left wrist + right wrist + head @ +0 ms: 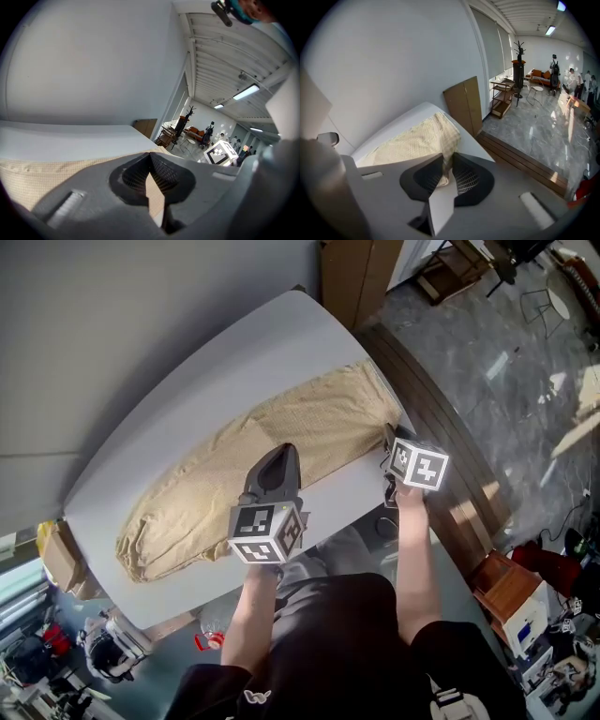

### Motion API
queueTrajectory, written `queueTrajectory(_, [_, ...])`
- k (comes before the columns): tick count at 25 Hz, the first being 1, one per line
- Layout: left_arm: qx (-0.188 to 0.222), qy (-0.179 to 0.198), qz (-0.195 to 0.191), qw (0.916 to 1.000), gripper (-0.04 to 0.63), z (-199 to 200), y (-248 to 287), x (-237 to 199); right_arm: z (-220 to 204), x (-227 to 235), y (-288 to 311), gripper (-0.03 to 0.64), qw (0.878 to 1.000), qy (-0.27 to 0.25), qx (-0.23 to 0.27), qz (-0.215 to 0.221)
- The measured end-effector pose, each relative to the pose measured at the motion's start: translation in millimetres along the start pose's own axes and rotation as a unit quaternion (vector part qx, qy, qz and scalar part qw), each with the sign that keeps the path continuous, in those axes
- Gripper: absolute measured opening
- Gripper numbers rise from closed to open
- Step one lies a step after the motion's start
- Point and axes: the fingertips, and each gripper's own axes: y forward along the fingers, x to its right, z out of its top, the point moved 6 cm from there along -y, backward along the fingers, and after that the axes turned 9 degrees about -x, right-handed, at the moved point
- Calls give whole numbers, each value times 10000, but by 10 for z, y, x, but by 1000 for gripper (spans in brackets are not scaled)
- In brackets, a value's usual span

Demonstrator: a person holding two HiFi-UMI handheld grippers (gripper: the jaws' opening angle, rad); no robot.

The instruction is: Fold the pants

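Pants (262,456) of tan, finely checked cloth are laid out lengthwise on a white table (178,399), one end at the near left corner and the other at the table's right edge. That right end is pinched between the jaws of the right gripper (447,155): in the right gripper view a fold of cloth is seen drawn up and clamped between the ribbed pads. The left gripper (150,154) is held over the middle of the pants, near their close edge. Its jaws are brought together at the tips, and tan cloth is seen through the slit behind them; whether any cloth is nipped cannot be told. Black-and-white square markers are carried on the cube (267,532) of the left gripper and on that of the right. A small white emblem (251,697) is printed on the person's dark clothing, too small to be read. A brown cardboard panel (361,273) is stood beyond the table's far end.
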Motion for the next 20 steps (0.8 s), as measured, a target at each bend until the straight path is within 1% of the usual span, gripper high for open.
queueTrajectory(3, [-25,48,-123,9999,5,-34,47,117,-52,240,-116,63,9997,141,40,-204])
queueTrajectory(6, [-40,4,-134,9999,5,-78,26,138,-79,255,-188,63,9994,61,74,-326])
queueTrajectory(10, [7,-33,-60,10000,5,-114,-75,82,-53,147,-285,63,9985,-184,222,-471])
queueTrajectory(15, [167,-236,115,9995,4,-137,-281,-87,59,-51,-453,63,9954,-560,506,-583])
queueTrajectory(20, [348,-376,224,9984,5,-177,-514,-192,124,-292,-629,63,9922,-880,676,-566])
